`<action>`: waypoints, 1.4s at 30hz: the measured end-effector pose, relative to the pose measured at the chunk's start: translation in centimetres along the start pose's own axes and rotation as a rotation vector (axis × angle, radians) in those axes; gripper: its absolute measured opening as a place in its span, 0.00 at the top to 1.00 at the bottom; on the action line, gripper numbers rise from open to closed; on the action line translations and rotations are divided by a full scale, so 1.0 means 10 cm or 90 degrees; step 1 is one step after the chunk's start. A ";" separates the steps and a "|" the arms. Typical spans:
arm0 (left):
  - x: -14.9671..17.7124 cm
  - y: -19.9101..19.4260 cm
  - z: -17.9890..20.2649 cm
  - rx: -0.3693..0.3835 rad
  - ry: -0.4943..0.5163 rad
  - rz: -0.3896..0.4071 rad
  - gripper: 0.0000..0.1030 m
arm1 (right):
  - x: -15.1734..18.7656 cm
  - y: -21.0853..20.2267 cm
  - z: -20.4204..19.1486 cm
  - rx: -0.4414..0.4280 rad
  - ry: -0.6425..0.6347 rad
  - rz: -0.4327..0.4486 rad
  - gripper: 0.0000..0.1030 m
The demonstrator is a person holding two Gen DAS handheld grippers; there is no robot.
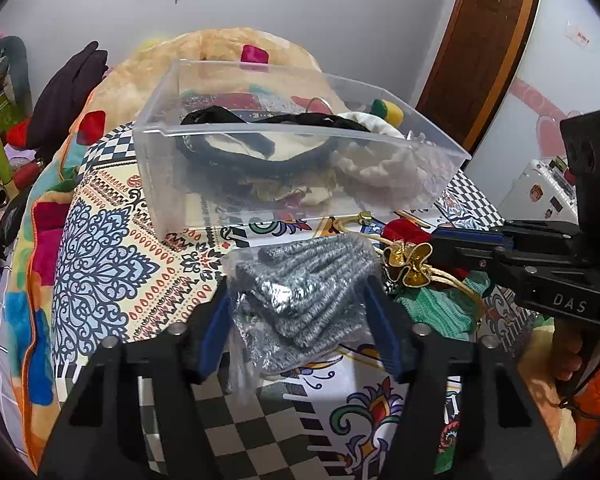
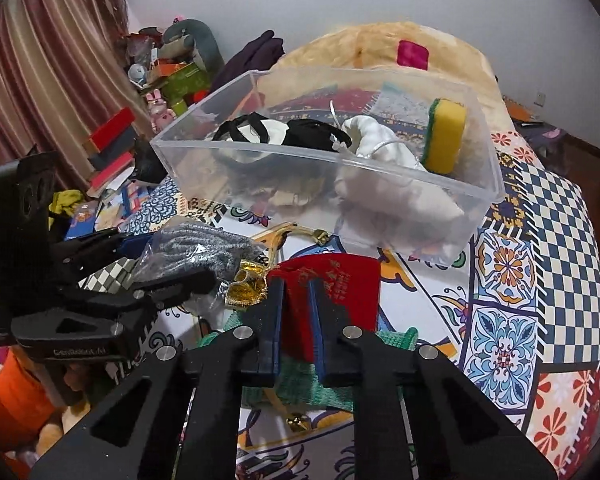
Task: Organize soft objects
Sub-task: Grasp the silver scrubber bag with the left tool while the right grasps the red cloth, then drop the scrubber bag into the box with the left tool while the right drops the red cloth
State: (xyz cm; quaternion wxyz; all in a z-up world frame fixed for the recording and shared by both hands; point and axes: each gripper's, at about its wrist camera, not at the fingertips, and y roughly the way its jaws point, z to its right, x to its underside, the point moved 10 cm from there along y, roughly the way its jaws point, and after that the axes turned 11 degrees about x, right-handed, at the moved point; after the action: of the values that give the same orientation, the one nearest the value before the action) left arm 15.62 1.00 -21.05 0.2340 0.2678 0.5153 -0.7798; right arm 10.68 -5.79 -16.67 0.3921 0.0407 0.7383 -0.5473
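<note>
A clear plastic bin (image 1: 440, 184) (image 2: 488, 184) stands on the patterned bed cover and holds black and white cloth items, a white pouch (image 2: 380, 148) and a yellow-green sponge (image 1: 386, 110) (image 2: 446, 136). My left gripper (image 1: 296, 284) is shut on a grey knit item in a clear bag (image 1: 304, 280) (image 2: 204, 248) in front of the bin. My right gripper (image 2: 296, 284) is shut on a red pouch (image 2: 340, 280) (image 1: 404, 234) with a gold drawstring. A gold bow (image 1: 408, 262) (image 2: 246, 282) and a green knit cloth (image 1: 436, 308) (image 2: 300, 380) lie between them.
A tan plush cushion (image 1: 228, 48) (image 2: 364, 48) sits behind the bin. Clutter of boxes and toys lies at the left (image 2: 168, 76). A curtain (image 2: 48, 80) hangs at far left, a wooden door (image 1: 484, 40) stands at right.
</note>
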 end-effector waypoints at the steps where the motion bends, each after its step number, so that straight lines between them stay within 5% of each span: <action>1: -0.01 -0.02 -0.01 0.001 -0.001 0.002 0.47 | 0.00 -0.02 0.00 0.005 -0.003 0.005 0.90; 7: -0.10 -0.18 -0.09 -0.009 -0.004 0.031 0.57 | -0.05 -0.09 0.05 0.034 -0.008 0.027 0.92; 31: -0.95 -0.99 0.00 -0.020 0.031 0.194 0.59 | -0.76 -0.97 0.14 0.065 0.003 0.211 0.93; 37: -1.00 -0.99 0.02 -0.020 0.030 0.197 0.59 | -0.61 -0.75 0.14 0.073 -0.011 0.156 0.92; 40: -0.94 -0.94 0.01 -0.024 0.031 0.183 0.59 | -0.34 -0.45 0.21 0.079 -0.018 0.085 0.76; 42: -0.89 -0.89 -0.01 -0.023 0.028 0.174 0.59 | -0.19 -0.29 0.25 0.071 -0.011 0.048 0.56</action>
State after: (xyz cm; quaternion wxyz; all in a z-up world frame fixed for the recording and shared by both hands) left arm 16.57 5.05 -9.20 0.3315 0.3481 0.4932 -0.7250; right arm 11.88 -8.34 -13.46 0.4158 0.0858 0.7013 -0.5727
